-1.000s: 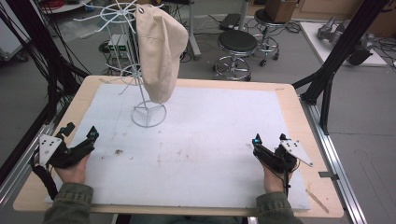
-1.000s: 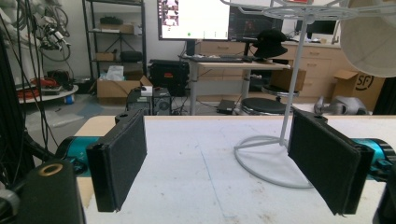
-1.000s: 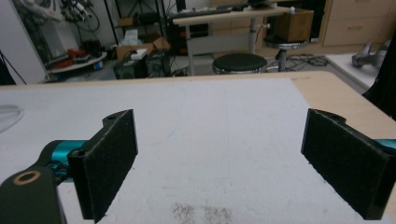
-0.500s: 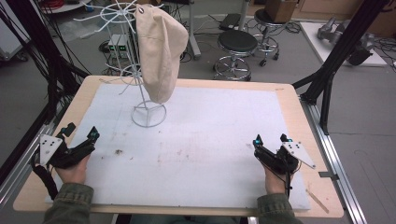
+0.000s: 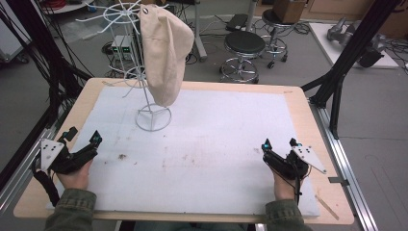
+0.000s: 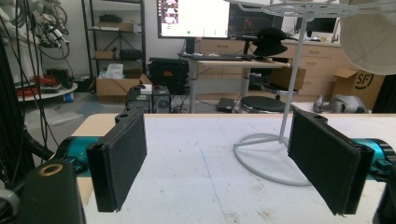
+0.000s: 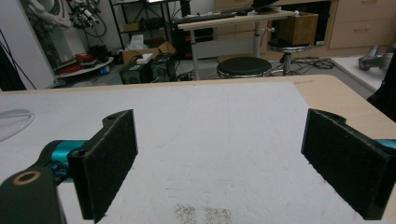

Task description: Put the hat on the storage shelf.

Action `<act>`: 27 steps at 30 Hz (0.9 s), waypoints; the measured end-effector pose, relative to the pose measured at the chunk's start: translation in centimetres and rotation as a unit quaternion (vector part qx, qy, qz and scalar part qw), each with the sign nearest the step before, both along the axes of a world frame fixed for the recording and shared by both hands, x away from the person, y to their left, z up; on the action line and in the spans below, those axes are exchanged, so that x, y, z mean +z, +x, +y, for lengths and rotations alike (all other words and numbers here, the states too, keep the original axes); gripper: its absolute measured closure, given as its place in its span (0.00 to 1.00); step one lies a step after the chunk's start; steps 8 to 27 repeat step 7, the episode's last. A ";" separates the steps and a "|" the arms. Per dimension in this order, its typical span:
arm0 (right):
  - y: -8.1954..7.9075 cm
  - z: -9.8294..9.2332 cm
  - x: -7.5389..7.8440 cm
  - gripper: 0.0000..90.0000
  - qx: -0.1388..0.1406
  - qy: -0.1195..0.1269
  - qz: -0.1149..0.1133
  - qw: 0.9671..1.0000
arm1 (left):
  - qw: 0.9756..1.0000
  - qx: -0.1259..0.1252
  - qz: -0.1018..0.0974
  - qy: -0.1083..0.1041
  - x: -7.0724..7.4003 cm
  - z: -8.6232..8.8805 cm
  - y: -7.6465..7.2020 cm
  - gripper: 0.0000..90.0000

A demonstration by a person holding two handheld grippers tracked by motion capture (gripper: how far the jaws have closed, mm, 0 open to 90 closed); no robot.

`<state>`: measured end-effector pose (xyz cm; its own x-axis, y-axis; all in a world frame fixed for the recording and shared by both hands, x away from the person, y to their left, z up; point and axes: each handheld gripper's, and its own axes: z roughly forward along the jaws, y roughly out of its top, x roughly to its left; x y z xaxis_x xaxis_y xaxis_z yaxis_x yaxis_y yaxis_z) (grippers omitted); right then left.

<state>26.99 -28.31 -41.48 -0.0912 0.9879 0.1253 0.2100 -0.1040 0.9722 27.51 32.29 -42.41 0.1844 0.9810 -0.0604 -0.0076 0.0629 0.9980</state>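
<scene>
On white wire stand (image 5: pixel 149 103): beige fabric cap (image 5: pixel 165 53).

beige cap (image 5: pixel 164 50); white wire stand (image 5: pixel 149 96); white mat (image 5: pixel 202 144), brown specks; black claws, teal joints.

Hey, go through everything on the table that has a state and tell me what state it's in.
Beige cap: hanging on the stand, off the table.
Wire stand: upright on the white mat.
Left claw: open, empty, near the mat.
Right claw: open, empty, near the mat.
</scene>
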 end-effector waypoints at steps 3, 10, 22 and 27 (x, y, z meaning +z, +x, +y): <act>0.0 0.0 0.0 0.11 0.001 -0.003 -0.001 1.000 | 1.000 0.000 0.000 0.000 0.0 0.0 0.0 0.22; 0.1 0.0 0.0 0.11 0.002 -0.004 0.001 1.000 | 1.000 -0.001 0.001 0.001 -0.1 0.1 0.0 0.22; 0.1 0.0 0.0 0.11 0.002 -0.004 0.001 1.000 | 1.000 -0.001 0.001 0.001 -0.1 0.1 0.0 0.22; 0.1 0.0 0.0 0.11 0.002 -0.004 0.001 1.000 | 1.000 -0.001 0.001 0.001 -0.1 0.1 0.0 0.22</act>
